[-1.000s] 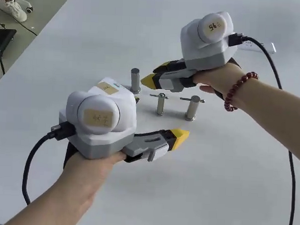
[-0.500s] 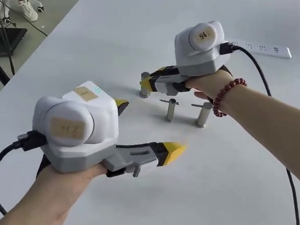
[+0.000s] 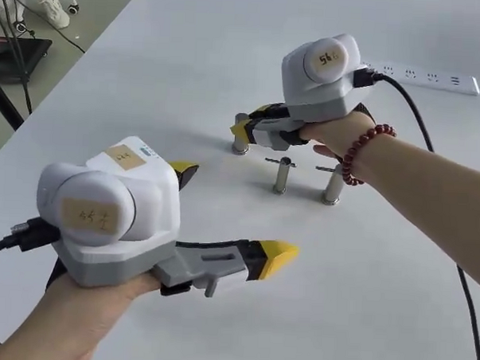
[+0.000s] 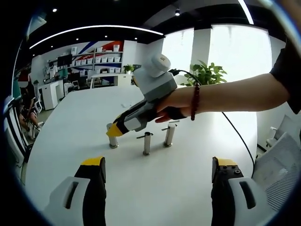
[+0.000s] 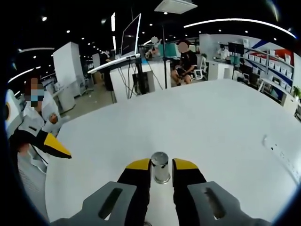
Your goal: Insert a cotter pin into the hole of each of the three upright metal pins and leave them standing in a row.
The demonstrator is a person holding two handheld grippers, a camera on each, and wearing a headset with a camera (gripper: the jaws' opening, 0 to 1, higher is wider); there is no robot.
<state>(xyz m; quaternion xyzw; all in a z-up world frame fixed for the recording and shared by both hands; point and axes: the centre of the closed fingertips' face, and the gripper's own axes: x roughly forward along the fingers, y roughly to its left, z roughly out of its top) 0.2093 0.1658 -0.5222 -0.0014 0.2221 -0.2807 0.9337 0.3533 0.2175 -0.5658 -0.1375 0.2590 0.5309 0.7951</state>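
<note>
- White tabletop [image 3: 377, 313] carries three short, silvery, cylindrical metal pins standing upright in a row.
- Two of them look finished. The middle steel pin [image 3: 281, 179] has a thin cotter pin [image 3: 277, 160] crossing near its top. The end steel pin [image 3: 332, 187], just beside the wrist with the red beaded bracelet [image 3: 361, 153], carries a second cotter pin [image 3: 326, 168] the same way.
- At the other end of the row stands the bare metal pin [image 5: 160, 173]. Its top is plain, with nothing through it, and its hole is too small to make out.
- The right hand-held gripper [image 5: 161, 164] is clenched on that bare metal pin. In the right gripper view its yellow-tipped jaws appear to press against both sides just under the cap.
- The left hand-held gripper [image 4: 159, 162] is released, jaws spread wide and holding nothing. It hovers well apart from the row, nearer the person.
- By my judgement the task is about two thirds done. What is left is to get a cotter pin through the bare metal pin and leave it upright in line with the others.
</note>
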